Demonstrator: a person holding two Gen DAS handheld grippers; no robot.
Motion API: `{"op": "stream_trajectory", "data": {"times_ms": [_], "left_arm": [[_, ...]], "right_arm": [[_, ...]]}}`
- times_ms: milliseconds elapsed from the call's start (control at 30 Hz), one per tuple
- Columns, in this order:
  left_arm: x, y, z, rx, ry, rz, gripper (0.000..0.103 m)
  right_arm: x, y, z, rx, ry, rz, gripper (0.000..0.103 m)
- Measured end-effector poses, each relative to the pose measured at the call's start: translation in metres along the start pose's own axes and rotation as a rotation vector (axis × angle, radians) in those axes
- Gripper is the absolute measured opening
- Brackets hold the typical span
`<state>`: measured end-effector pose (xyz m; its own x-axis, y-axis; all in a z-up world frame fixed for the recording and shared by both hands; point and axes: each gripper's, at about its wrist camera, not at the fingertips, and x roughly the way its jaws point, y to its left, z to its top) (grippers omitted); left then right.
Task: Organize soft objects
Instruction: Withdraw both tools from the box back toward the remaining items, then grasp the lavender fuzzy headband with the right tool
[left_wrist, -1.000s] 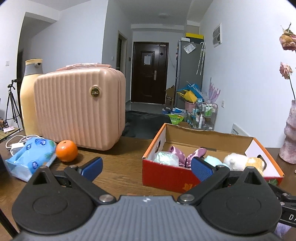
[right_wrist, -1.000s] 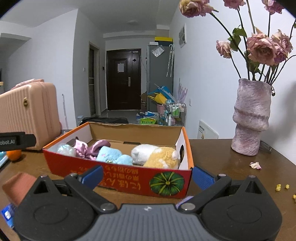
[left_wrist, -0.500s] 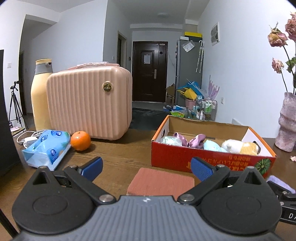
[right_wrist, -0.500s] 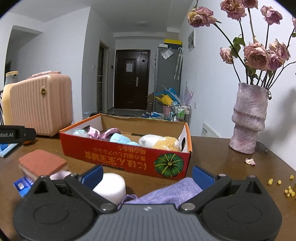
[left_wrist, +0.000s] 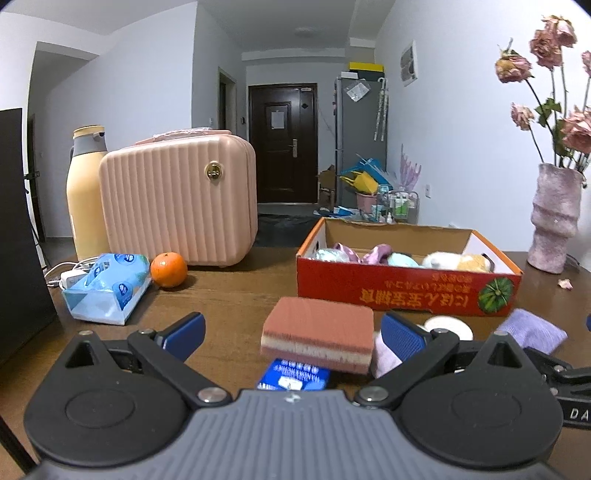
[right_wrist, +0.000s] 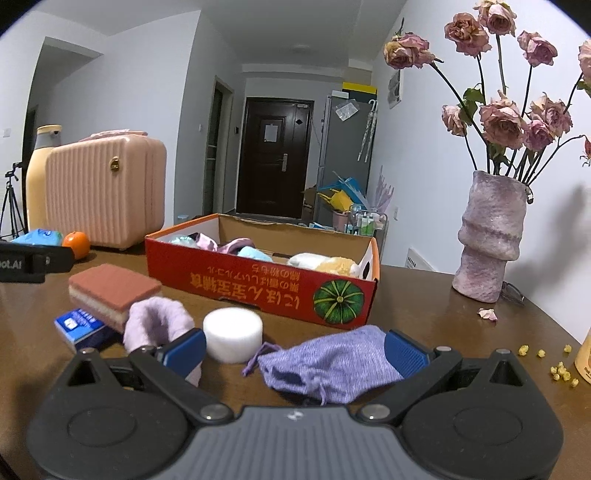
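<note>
A red cardboard box (left_wrist: 406, 291) (right_wrist: 258, 291) on the brown table holds several soft items: plush toys, a purple bow, pale blue pieces. In front of it lie a pink layered sponge (left_wrist: 319, 338) (right_wrist: 112, 290), a blue tissue pack (left_wrist: 293, 374) (right_wrist: 83, 326), a rolled lilac cloth (right_wrist: 159, 326), a white foam puck (right_wrist: 232, 334) and a purple knit pouch (right_wrist: 328, 362) (left_wrist: 532, 330). My left gripper (left_wrist: 291, 332) is open, the sponge lying just ahead between its fingers. My right gripper (right_wrist: 295, 349) is open low over the pouch.
A pink ribbed case (left_wrist: 177, 199), a yellow bottle (left_wrist: 86, 192), an orange (left_wrist: 168, 269) and a blue wipes pack (left_wrist: 107, 288) stand at the left. A pink vase (right_wrist: 487, 236) with dried roses stands right. Yellow crumbs (right_wrist: 554, 365) lie near the table's right edge.
Both grippers have pulled back from the box and dropped lower. The sponge, tissue pack, foam puck, lilac cloth and pouch have come into view in front of them. Both stay open.
</note>
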<state>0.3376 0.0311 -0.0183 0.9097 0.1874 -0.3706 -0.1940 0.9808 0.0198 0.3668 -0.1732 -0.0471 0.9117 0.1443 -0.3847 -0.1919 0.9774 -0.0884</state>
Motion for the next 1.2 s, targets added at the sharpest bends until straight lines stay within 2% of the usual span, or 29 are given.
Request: {"op": "stream_trajectory", "data": {"times_ms": [467,767,1200], "left_arm": [[-0.028,0.008,-0.015,0.012,0.010,-0.040,0.103],[-0.024,0.009,-0.015,0.008,0.025,-0.046,0.103],[-0.010,0.031,-0.017,0.015,0.066,-0.054,0.103]], "right_arm": [[-0.029,-0.001,-0.015,-0.004,-0.004,0.008,0.103],[-0.026,-0.003,-0.016,0.007,0.004,0.013,0.103],[-0.004,0.026,-0.017,-0.013,0.046,0.102,0.103]]}}
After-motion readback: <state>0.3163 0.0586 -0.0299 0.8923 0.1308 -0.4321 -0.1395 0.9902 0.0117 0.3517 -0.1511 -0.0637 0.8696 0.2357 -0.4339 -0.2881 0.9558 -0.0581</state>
